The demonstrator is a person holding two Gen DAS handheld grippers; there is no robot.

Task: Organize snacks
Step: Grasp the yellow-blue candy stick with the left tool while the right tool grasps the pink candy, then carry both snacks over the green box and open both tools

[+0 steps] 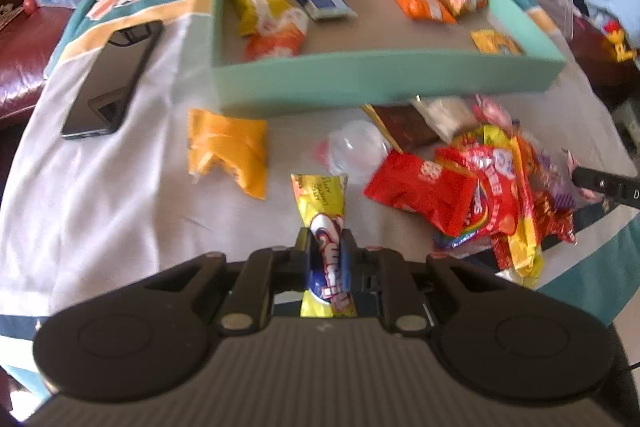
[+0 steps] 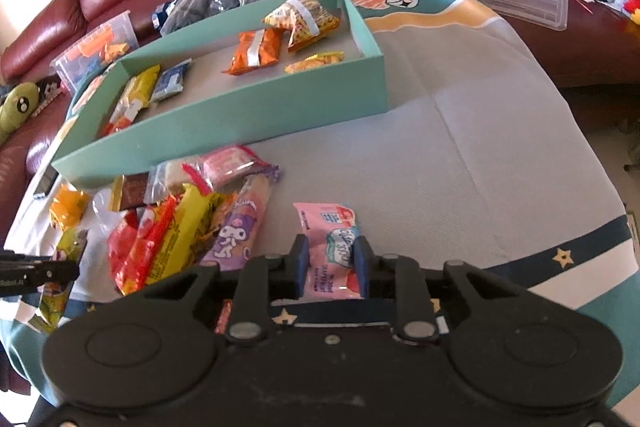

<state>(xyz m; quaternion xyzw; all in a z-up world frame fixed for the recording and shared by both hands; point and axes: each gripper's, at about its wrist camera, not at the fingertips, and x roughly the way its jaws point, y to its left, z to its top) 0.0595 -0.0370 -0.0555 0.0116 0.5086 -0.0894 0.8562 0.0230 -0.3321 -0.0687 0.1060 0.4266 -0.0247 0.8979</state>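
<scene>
The left gripper (image 1: 326, 247) is clamped on a yellow candy wrapper (image 1: 322, 223), held near the loose snack pile (image 1: 480, 187). The right gripper (image 2: 330, 259) pinches a pink snack packet (image 2: 334, 247) to the right of that pile. Beyond both sits the teal box (image 1: 360, 79) (several packets already inside), a phone (image 1: 112, 79) to its left.

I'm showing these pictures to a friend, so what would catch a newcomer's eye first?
Probably the teal box in the middle of the table, with a few snacks lying inside. Next, the bright heap of wrappers just in front of it. Each gripper grips a packet: the left gripper a yellow packet, the right gripper a pink packet.
</scene>
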